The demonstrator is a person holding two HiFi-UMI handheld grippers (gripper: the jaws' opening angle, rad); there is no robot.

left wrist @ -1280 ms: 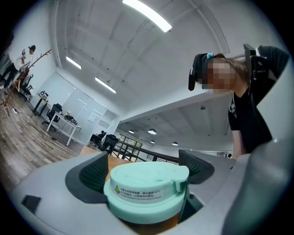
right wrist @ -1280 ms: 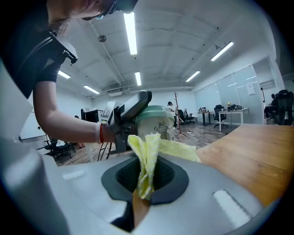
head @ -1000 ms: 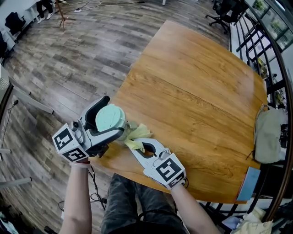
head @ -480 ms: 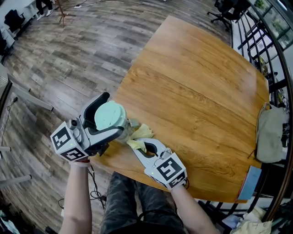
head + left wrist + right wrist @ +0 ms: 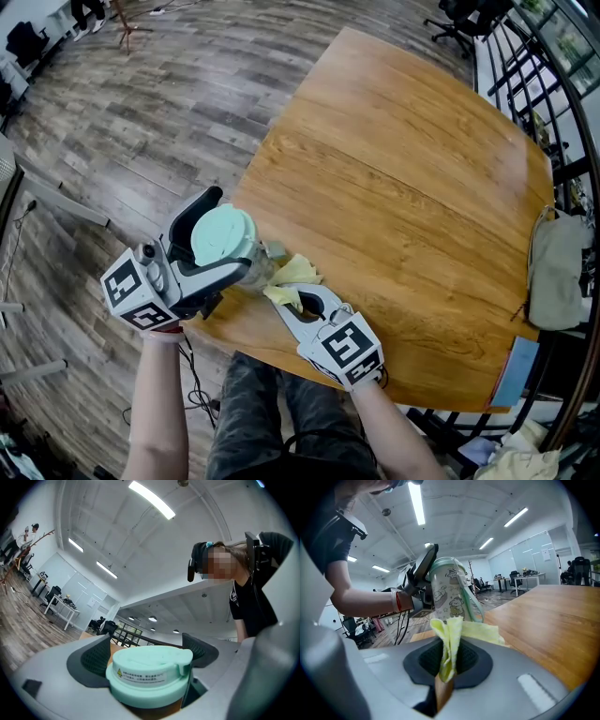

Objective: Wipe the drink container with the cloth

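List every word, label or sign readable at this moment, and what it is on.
Sticker on the drink container lid: warning triangle plus two lines of print, too small to read.
Cubes on left gripper and right gripper: square marker patterns, no words.
Nothing else legible.

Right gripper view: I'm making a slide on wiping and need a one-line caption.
Right tool pinches a folded yellow cloth in front of the cartoon-printed drink container, wooden table at right.
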